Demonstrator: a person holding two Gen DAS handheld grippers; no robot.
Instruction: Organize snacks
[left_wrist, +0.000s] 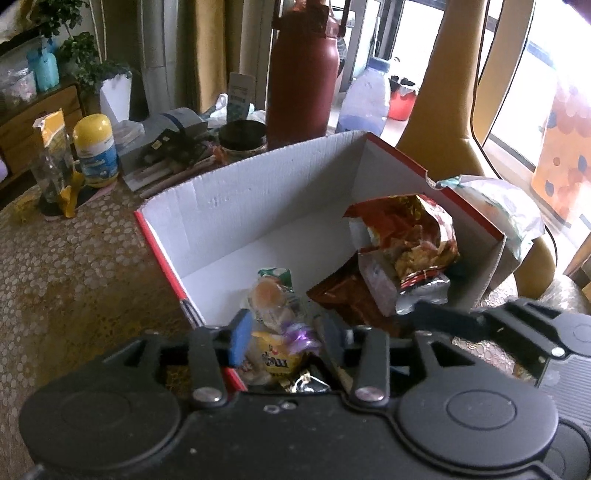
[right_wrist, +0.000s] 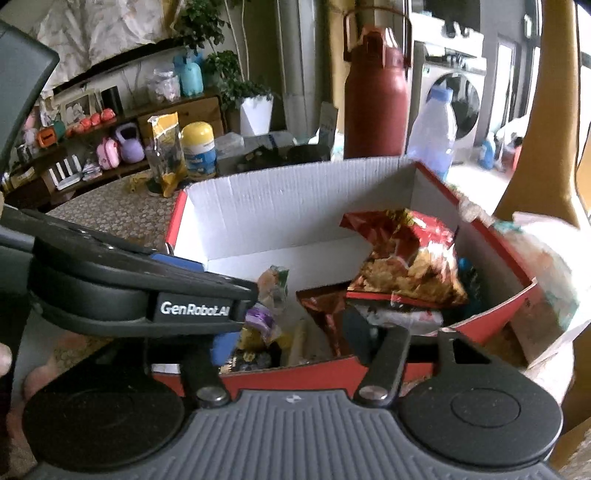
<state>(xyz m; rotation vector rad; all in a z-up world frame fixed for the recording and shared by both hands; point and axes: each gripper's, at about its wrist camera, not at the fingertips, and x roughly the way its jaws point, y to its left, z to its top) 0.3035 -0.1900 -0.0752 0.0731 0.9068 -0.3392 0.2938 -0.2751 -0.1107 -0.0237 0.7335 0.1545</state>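
The left wrist camera sat on its own gripper and looked forward and down, very close over the near edge of the cardboard box (left_wrist: 258, 206). It faced the far white wall of the box and the cluttered table (left_wrist: 74, 258) behind.

The right wrist camera sat a bit further back and looked the same way, down into the box (right_wrist: 295, 199). The left gripper (right_wrist: 207, 295) crossed its left side.

Both views shared the box, the red chip bag (left_wrist: 406, 236) (right_wrist: 406, 258), the dark red bottle (left_wrist: 303, 74) (right_wrist: 376, 99) and the yellow-capped tub (left_wrist: 96, 147) (right_wrist: 199, 147).
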